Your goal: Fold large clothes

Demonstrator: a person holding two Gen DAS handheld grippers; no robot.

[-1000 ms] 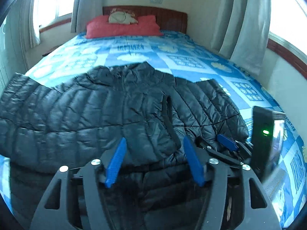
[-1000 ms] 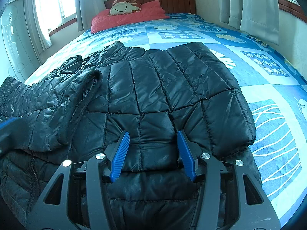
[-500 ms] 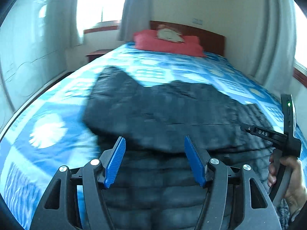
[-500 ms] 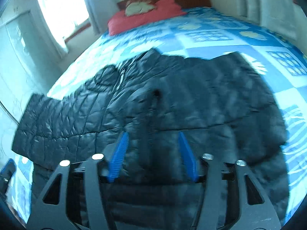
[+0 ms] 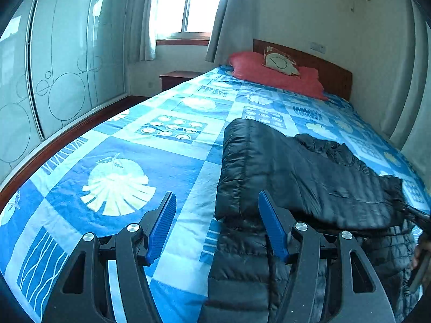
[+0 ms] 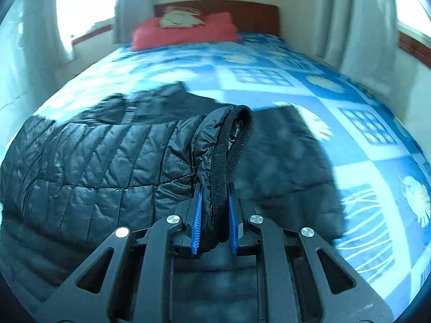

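Observation:
A black quilted puffer jacket [image 5: 296, 167] lies spread on the blue patterned bed sheet [image 5: 121, 161], one sleeve folded over its body. My left gripper [image 5: 216, 196] is open at the jacket's left edge, its left finger over bare sheet, its right finger over the fabric, nothing pinched. In the right wrist view the jacket [image 6: 94, 156] fills the left half. My right gripper [image 6: 214, 188] is closing, and its blue pads press on the sleeve's ribbed cuff [image 6: 231, 134], which stands up in a loop above the jaws.
Red pillows [image 5: 269, 72] and a wooden headboard [image 6: 215, 8] are at the far end. A glass-front wardrobe [image 5: 67, 67] and a nightstand [image 5: 177, 76] stand left of the bed. Curtains [image 6: 358, 27] hang on the right. A person's hand [image 5: 421, 253] shows at the right edge.
The left gripper swung left to the jacket's left edge, still open. The right gripper closed on the sleeve cuff and lifted it off the jacket.

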